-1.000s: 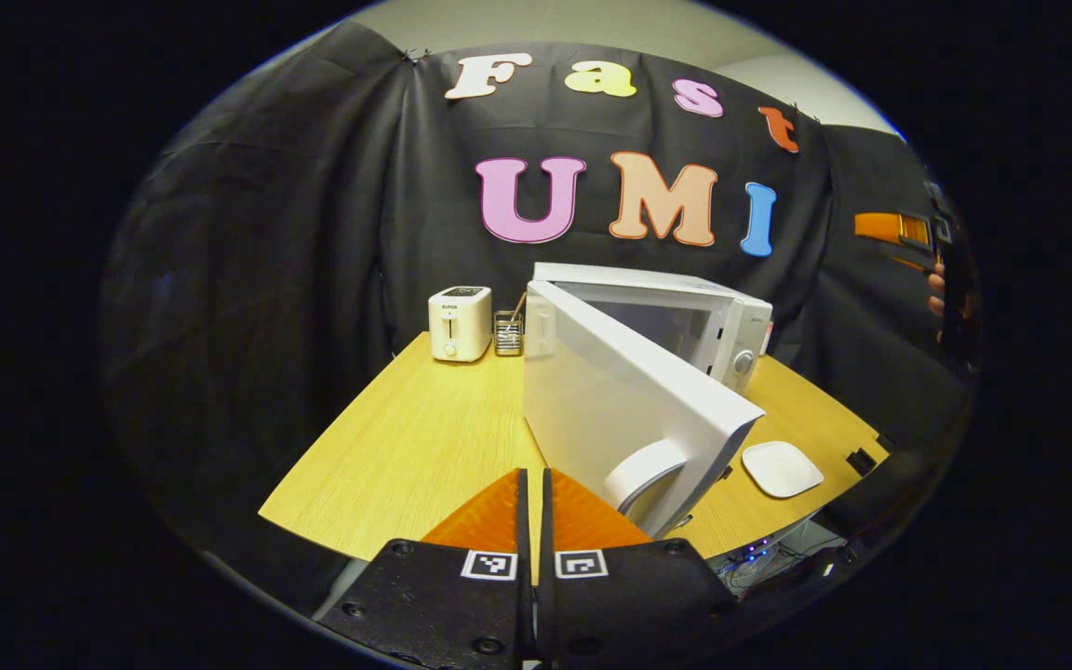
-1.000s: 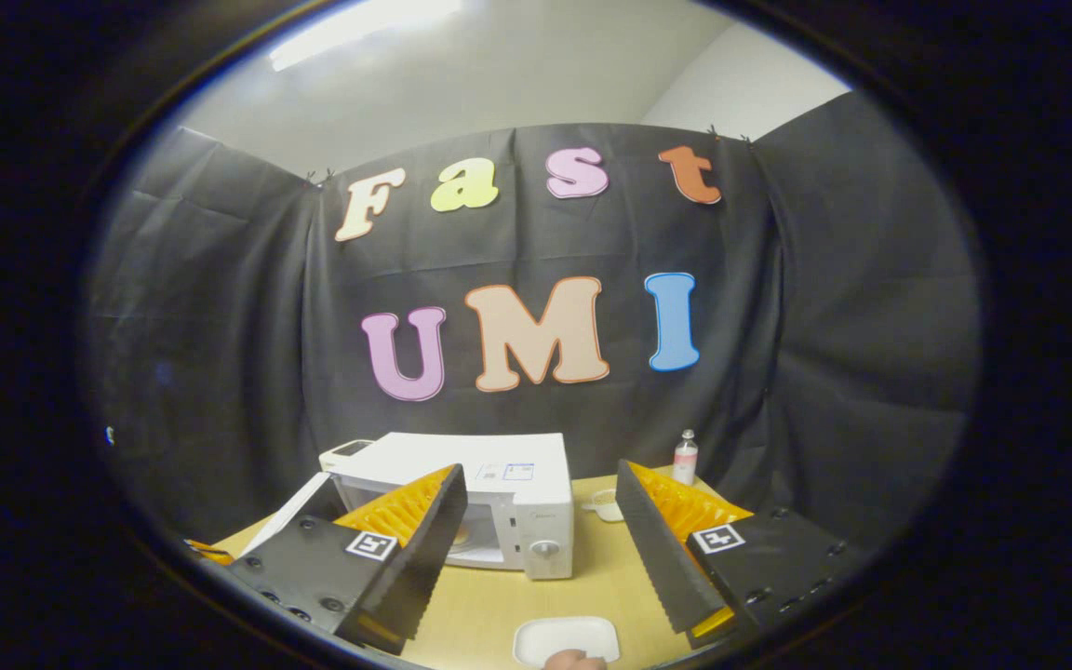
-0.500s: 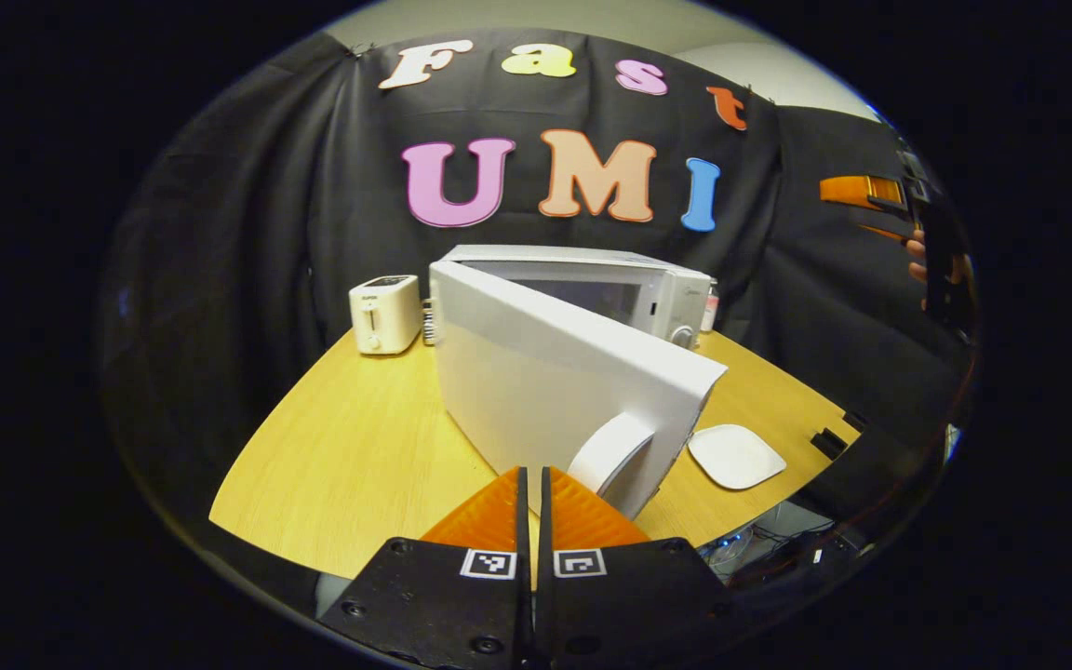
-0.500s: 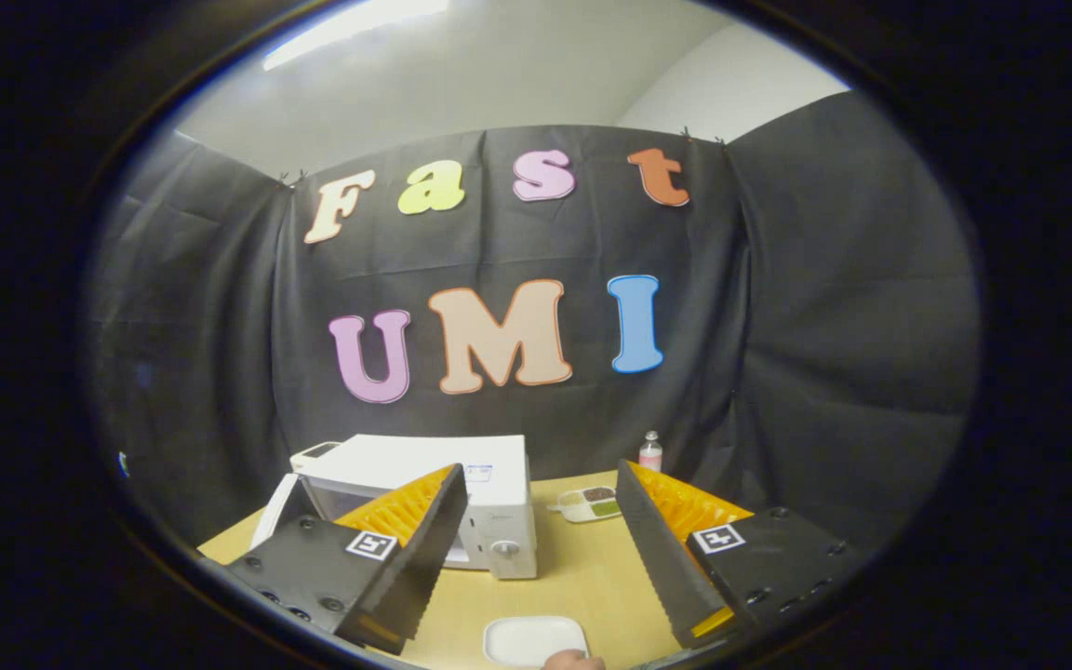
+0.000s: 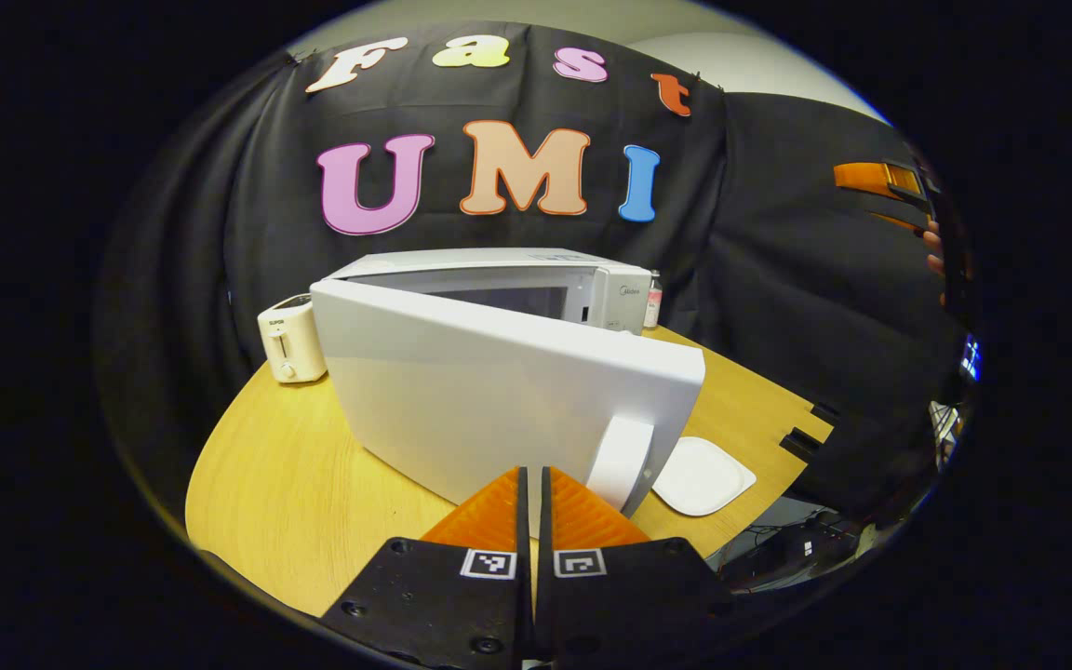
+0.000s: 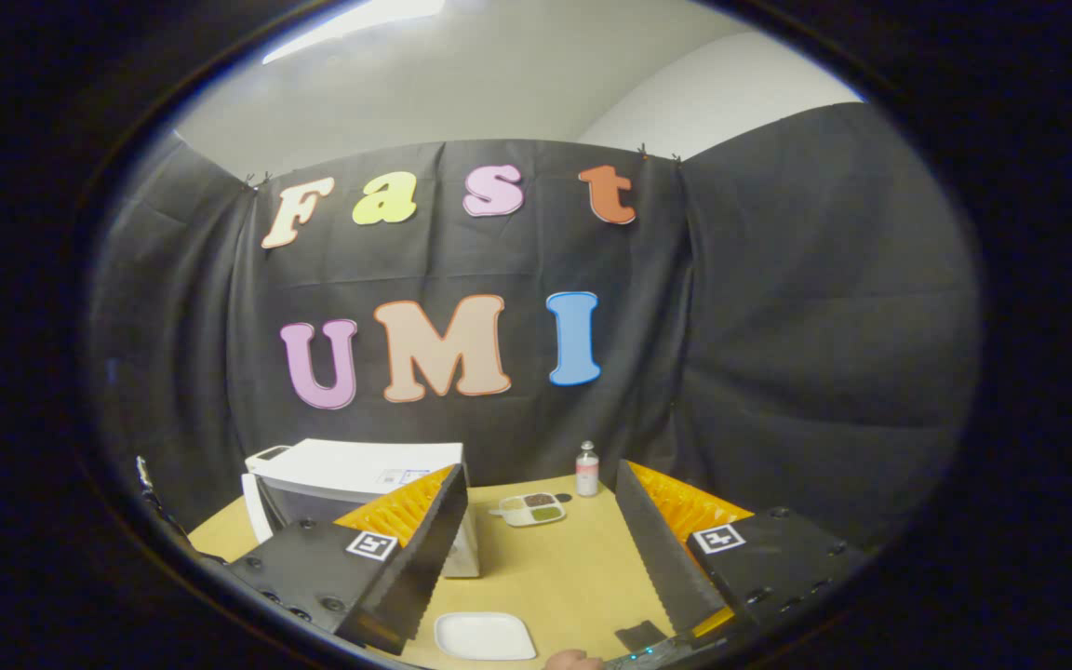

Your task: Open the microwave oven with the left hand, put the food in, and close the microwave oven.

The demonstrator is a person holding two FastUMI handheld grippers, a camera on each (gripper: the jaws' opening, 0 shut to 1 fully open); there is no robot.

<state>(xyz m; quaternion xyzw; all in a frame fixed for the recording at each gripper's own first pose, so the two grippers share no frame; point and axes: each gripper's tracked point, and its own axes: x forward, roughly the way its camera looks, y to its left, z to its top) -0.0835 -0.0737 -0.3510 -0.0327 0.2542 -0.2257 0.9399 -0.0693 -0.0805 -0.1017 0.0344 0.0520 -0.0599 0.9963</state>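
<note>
In the left gripper view the white microwave (image 5: pixel 499 270) stands on the wooden table with its door (image 5: pixel 489 400) partly open, outer face toward me. My left gripper (image 5: pixel 531 489) is shut with nothing between its fingers, its tips right at the door's outer face just left of the handle (image 5: pixel 624 461). The right gripper (image 5: pixel 876 179) is held high at the far right by a hand. In the right gripper view, my right gripper (image 6: pixel 541 549) is open and empty above the table. The microwave (image 6: pixel 359 470) is at lower left, and a compartment tray of food (image 6: pixel 534 508) lies beyond it.
A cream toaster (image 5: pixel 289 340) stands left of the microwave. A white plate (image 5: pixel 702 476) lies near the table's front right edge, also the plate (image 6: pixel 485 636). A small bottle (image 6: pixel 586 468) stands at the back beside the tray. A dark flat object (image 6: pixel 643 636) lies by the front edge.
The microwave door has swung further toward shut as my left gripper moved around its outer face. The right gripper's view has panned right, bringing the food tray and bottle into sight.
</note>
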